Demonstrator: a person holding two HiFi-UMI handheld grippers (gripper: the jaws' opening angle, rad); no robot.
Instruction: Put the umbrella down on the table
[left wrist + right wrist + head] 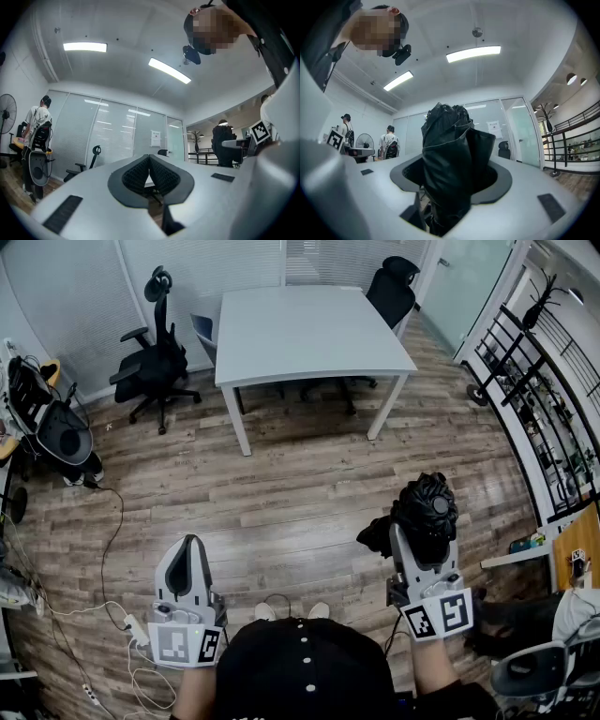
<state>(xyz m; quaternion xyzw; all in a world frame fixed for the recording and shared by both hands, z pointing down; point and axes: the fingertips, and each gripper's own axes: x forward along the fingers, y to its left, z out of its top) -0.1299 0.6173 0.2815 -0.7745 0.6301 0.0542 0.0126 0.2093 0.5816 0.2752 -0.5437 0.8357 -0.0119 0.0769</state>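
A folded black umbrella (424,512) stands between the jaws of my right gripper (422,542), low at the right of the head view; the pads press on its bunched fabric (449,159) and it sticks up past the jaw tips. My left gripper (191,561) is low at the left, its jaws closed together with nothing between them (149,174). The white table (309,334) stands far ahead across the wooden floor, well away from both grippers.
Black office chairs stand to the left of the table (155,357) and behind it (392,292). A railing with shelves (539,399) runs along the right. Cables (103,549) trail over the floor at the left. People stand in the background (389,143).
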